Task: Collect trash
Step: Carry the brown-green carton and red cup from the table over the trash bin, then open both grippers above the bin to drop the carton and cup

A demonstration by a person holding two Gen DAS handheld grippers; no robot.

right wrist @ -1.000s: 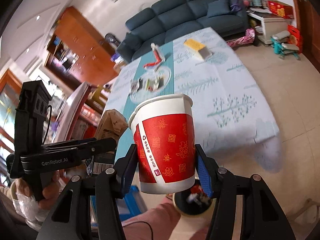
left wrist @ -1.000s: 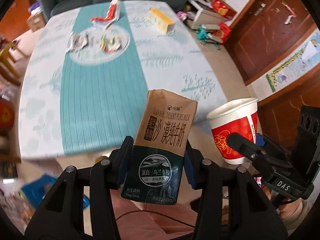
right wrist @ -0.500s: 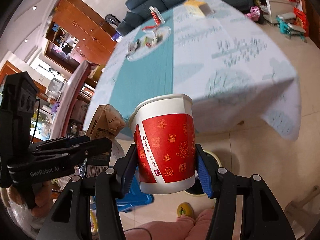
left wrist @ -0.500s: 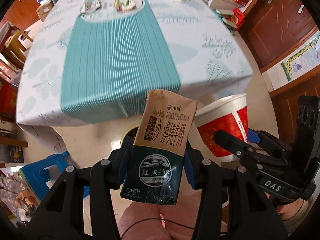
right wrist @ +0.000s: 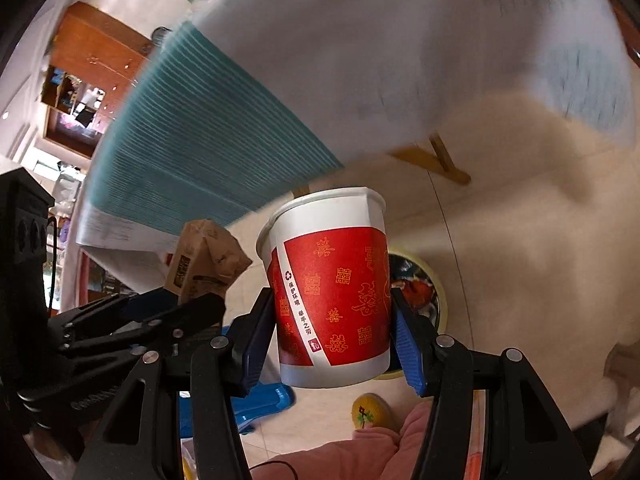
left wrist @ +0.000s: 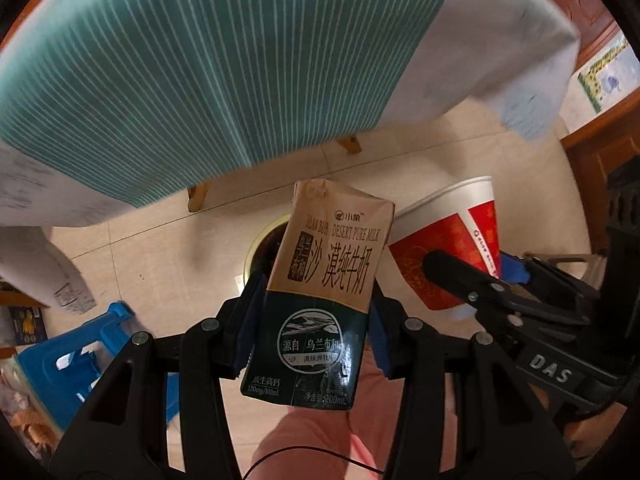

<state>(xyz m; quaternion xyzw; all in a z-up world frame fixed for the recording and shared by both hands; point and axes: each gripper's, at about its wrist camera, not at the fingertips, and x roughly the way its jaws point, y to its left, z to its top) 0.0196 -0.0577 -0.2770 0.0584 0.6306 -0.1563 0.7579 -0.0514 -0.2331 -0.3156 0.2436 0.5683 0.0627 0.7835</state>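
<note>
My left gripper is shut on a tan and dark green milk carton, held upright above the floor. Beside it, my right gripper is shut on a red and white paper cup; the same cup shows at the right of the left wrist view. Below both, partly hidden by the carton and cup, stands a round trash bin with a pale yellow rim and rubbish inside. In the right wrist view the carton and left gripper sit at left.
The table's edge with its teal-striped white cloth hangs just above and behind the bin. A blue plastic stool stands on the tile floor at lower left. The person's pink-clad leg and yellow slipper are below the grippers.
Both grippers have dropped from above the tabletop to below its edge, still holding carton and cup. The tabletop items have left view and the bin has come close beneath.
</note>
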